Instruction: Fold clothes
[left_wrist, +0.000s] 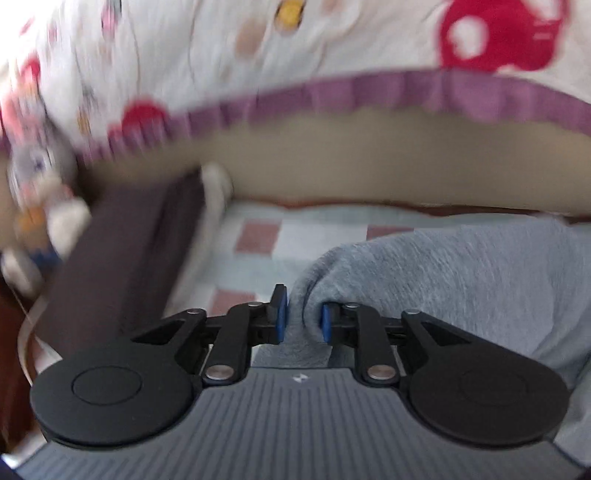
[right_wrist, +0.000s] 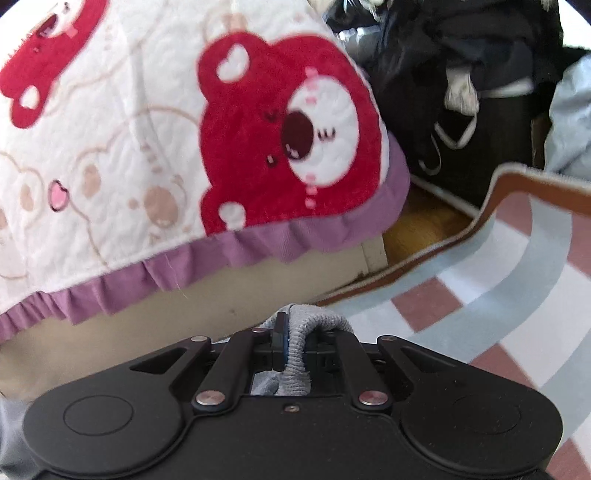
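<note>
A checked mat (left_wrist: 258, 236) in pale blue, white and dusty red lies beside a bed whose bear-print quilt (right_wrist: 147, 129) with a purple frill overhangs its beige side. The left gripper (left_wrist: 303, 317) pinches a fold of the grey garment (left_wrist: 461, 277), which lies bunched on the mat, between its blue pads (left_wrist: 281, 314). The right gripper (right_wrist: 295, 343) is clenched on a ribbed grey hem (right_wrist: 295, 354) of fabric, raised above the mat.

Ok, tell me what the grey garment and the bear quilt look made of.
Grey garment: soft knit, probably cotton fleece, matte; heathered fuzzy surface, ribbed edge in the right gripper.
Bear quilt: stitched padded cloth, likely cotton; puckered quilting lines, plush-looking red bear patches, purple ruffled hem.
</note>
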